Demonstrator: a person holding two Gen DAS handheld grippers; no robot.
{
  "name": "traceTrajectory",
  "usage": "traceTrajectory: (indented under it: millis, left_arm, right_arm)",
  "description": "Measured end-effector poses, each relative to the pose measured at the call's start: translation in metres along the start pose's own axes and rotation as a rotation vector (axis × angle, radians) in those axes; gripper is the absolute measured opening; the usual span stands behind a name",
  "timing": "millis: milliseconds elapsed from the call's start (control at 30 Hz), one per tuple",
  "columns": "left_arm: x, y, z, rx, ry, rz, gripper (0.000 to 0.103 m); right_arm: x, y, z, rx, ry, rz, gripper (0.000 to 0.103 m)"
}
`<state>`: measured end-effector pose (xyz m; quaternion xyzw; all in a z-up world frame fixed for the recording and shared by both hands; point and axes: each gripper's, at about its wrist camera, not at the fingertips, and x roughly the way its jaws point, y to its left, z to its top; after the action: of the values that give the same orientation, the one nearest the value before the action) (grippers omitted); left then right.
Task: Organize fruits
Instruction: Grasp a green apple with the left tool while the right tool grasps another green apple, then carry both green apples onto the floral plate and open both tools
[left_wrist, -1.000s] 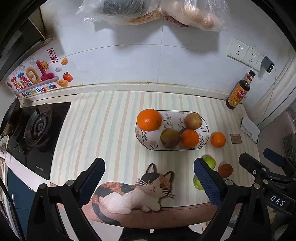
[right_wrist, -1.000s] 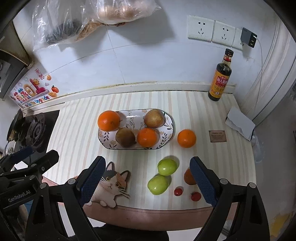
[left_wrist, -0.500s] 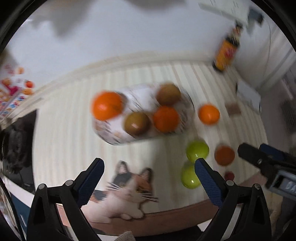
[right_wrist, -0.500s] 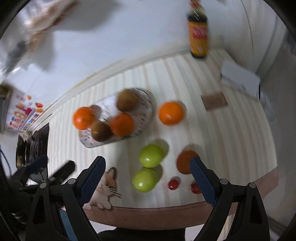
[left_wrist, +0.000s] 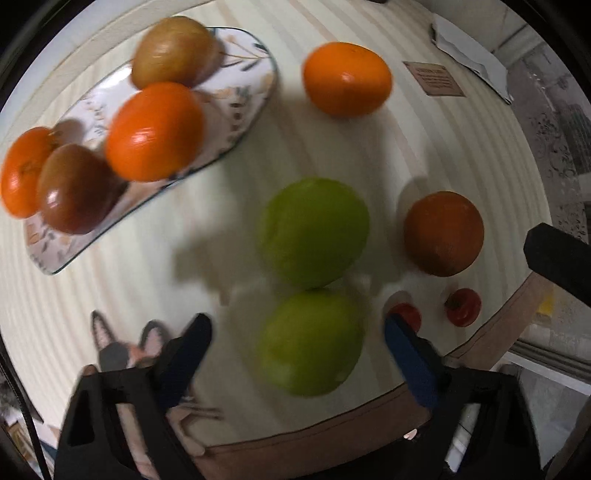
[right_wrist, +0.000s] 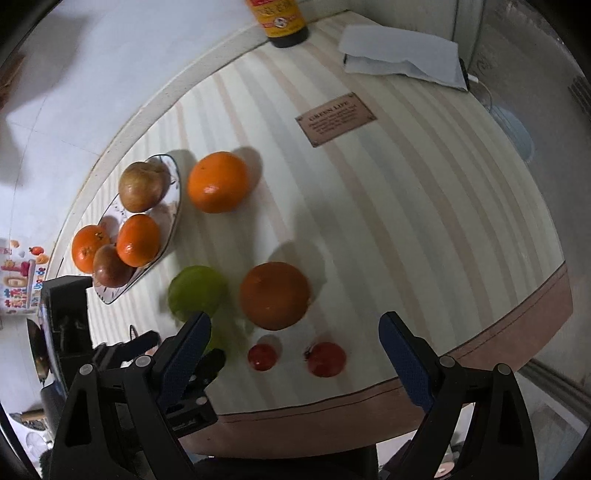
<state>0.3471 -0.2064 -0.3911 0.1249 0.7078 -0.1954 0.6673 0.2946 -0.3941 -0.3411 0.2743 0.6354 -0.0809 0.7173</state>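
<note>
A flowered plate (left_wrist: 255, 96) at the upper left holds two oranges and two brownish fruits. Loose on the striped counter lie an orange (left_wrist: 347, 77), a dark orange fruit (left_wrist: 443, 232), two green apples and two cherry tomatoes. My left gripper (left_wrist: 297, 350) points straight down over the near green apple (left_wrist: 310, 343). Its jaws are closing with that apple between them, and the pads are still apart from it. The far green apple (left_wrist: 314, 232) touches the near one. My right gripper (right_wrist: 295, 350) stands open above the dark orange fruit (right_wrist: 275, 295) and the cherry tomatoes (right_wrist: 327, 358).
A soy sauce bottle (right_wrist: 284, 22) stands at the back wall, with folded white paper (right_wrist: 402, 55) and a brown label card (right_wrist: 336, 118) to its right. The counter's brown front edge (right_wrist: 517, 332) is close below the tomatoes. A cat picture (left_wrist: 122, 343) sits beside my left finger.
Both grippers have dropped toward the counter and tilted down, from a wide view of the wall and plate to the loose fruit. The left jaws have narrowed around the near green apple.
</note>
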Motion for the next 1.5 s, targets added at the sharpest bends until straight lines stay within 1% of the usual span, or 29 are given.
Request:
traceTrajectory:
  millis: [33,67,100,167,267,367,433,500,567,633,667,733,767,867,967,1067,1133,1167,1333,1367,1400,1500]
  left_arm:
    - [0.001,-0.001,0.000,0.003,0.002,-0.005,0.059]
    - [0.000,-0.001,0.000,0.001,0.001,-0.028,0.055]
    - [-0.001,0.000,0.000,-0.003,0.001,-0.026,0.054]
    - [-0.005,0.004,-0.002,-0.009,-0.011,0.008,0.054]
    - [-0.014,0.029,-0.008,-0.073,-0.029,0.028,0.054]
    - [-0.026,0.067,-0.015,-0.169,-0.039,0.040,0.053]
    - [-0.031,0.087,-0.021,-0.222,-0.043,0.044,0.053]
    - [-0.035,0.104,-0.027,-0.271,-0.045,0.034,0.052]
    - [-0.039,0.115,-0.032,-0.320,-0.056,0.001,0.050]
    - [-0.047,0.121,-0.035,-0.333,-0.077,0.013,0.046]
    - [-0.050,0.122,-0.035,-0.335,-0.087,0.019,0.046]
    - [-0.051,0.126,-0.037,-0.337,-0.084,0.015,0.046]
    - [-0.052,0.130,-0.038,-0.332,-0.085,0.010,0.047]
    - [-0.047,0.130,-0.034,-0.321,-0.075,-0.003,0.051]
    - [-0.037,0.132,-0.028,-0.314,-0.053,-0.003,0.053]
    - [-0.018,0.138,-0.023,-0.300,0.001,-0.025,0.053]
    - [-0.010,0.149,-0.025,-0.322,0.035,-0.063,0.053]
    - [-0.009,0.153,-0.026,-0.336,0.033,-0.083,0.053]
    - [-0.010,0.155,-0.034,-0.344,0.022,-0.055,0.053]
    - [-0.009,0.151,-0.037,-0.348,0.016,-0.053,0.053]
    - [-0.011,0.152,-0.038,-0.358,0.010,-0.053,0.053]
    - [-0.025,0.158,-0.044,-0.369,-0.021,-0.057,0.053]
  right_arm:
    - [0.002,-0.001,0.001,0.004,0.004,0.001,0.095]
    - [0.003,-0.002,0.002,0.007,0.008,0.002,0.095]
    - [0.005,-0.002,0.002,0.008,0.011,0.004,0.095]
    - [0.006,0.002,0.004,0.001,0.015,0.015,0.095]
    - [0.009,0.017,0.007,-0.032,0.022,0.038,0.095]
    - [0.015,0.040,0.011,-0.078,0.033,0.069,0.095]
    - [0.024,0.059,0.013,-0.114,0.056,0.094,0.094]
    - [0.038,0.077,0.016,-0.149,0.082,0.103,0.094]
    - [0.044,0.094,0.016,-0.204,0.064,0.086,0.094]
    - [0.052,0.113,0.017,-0.263,0.078,0.046,0.089]
    - [0.056,0.121,0.017,-0.284,0.097,0.043,0.082]
    - [0.068,0.135,0.015,-0.340,0.140,0.009,0.080]
    - [0.072,0.139,0.013,-0.358,0.146,-0.006,0.077]
    - [0.080,0.152,0.009,-0.425,0.126,-0.071,0.076]
    - [0.084,0.157,0.004,-0.463,0.121,-0.116,0.076]
    - [0.091,0.156,0.003,-0.477,0.131,-0.155,0.077]
    - [0.094,0.154,0.001,-0.480,0.130,-0.160,0.077]
    - [0.094,0.155,0.001,-0.480,0.131,-0.157,0.077]
    - [0.100,0.162,-0.007,-0.498,0.148,-0.155,0.077]
    - [0.100,0.162,-0.007,-0.502,0.150,-0.150,0.075]
    - [0.101,0.164,-0.008,-0.505,0.151,-0.141,0.068]
    - [0.104,0.164,-0.013,-0.515,0.127,-0.137,0.067]
